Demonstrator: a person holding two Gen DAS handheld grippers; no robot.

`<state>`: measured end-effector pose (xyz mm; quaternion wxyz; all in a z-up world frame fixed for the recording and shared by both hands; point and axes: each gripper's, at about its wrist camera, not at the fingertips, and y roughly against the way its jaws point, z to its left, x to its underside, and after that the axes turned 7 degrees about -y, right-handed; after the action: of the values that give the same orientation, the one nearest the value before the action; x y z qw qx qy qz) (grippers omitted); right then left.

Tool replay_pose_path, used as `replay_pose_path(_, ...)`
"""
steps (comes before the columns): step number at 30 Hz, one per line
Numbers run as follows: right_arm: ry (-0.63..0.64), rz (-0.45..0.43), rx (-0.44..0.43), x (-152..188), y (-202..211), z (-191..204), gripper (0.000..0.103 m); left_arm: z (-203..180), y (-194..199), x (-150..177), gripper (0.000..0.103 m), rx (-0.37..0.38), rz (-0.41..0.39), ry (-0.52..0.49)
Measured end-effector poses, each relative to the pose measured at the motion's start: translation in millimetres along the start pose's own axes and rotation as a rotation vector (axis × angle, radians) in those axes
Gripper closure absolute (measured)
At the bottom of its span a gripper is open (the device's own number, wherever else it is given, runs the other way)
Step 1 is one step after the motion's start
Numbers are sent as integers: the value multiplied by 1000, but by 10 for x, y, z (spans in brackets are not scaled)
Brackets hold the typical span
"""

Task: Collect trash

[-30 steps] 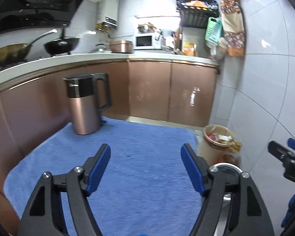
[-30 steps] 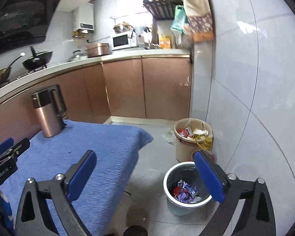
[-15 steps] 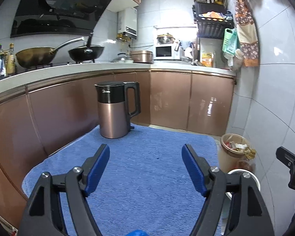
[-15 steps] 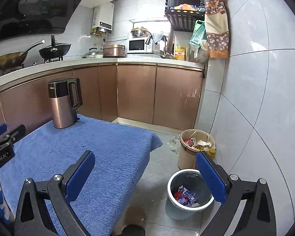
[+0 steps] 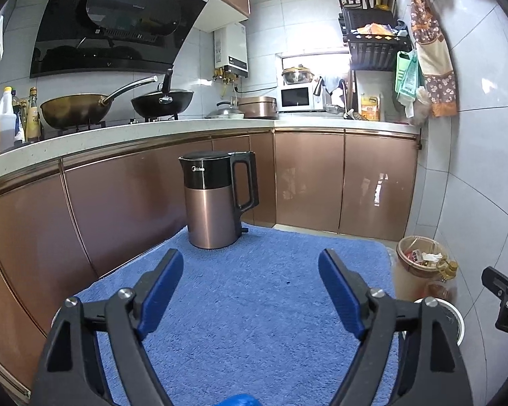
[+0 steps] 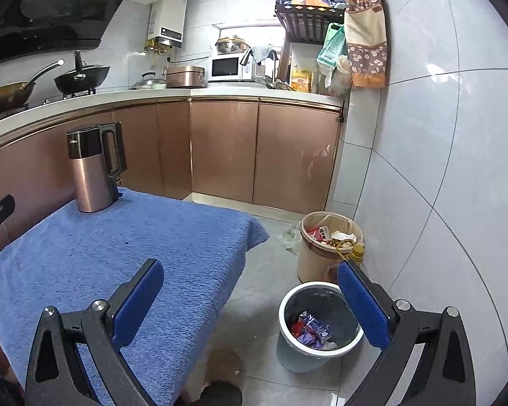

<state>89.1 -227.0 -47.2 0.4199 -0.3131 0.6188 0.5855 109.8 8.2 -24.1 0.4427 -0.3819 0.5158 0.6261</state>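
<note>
1. Pretty bright overall; most light pours in from the window (image 5: 313, 54) at the back, which is blown out white.
2. Glare streaks on the glossy cabinet doors (image 5: 376, 186) and the wall tiles (image 6: 433, 67).
3. Heavy fisheye bend: the countertop (image 5: 125, 132) curves, and the corners go black.
4. Both views are sharp, no motion blur.

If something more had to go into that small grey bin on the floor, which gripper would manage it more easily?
Probably the right gripper: the grey bin lies just beyond its open fingers. The left gripper hangs over the blue cloth, bin mostly hidden.
</note>
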Motion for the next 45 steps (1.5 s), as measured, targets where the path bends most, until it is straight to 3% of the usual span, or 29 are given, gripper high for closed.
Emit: replay_pose_path(45,-71,-25,78,76,-44,-401,0,-209,-86,74,22,51,29,-25)
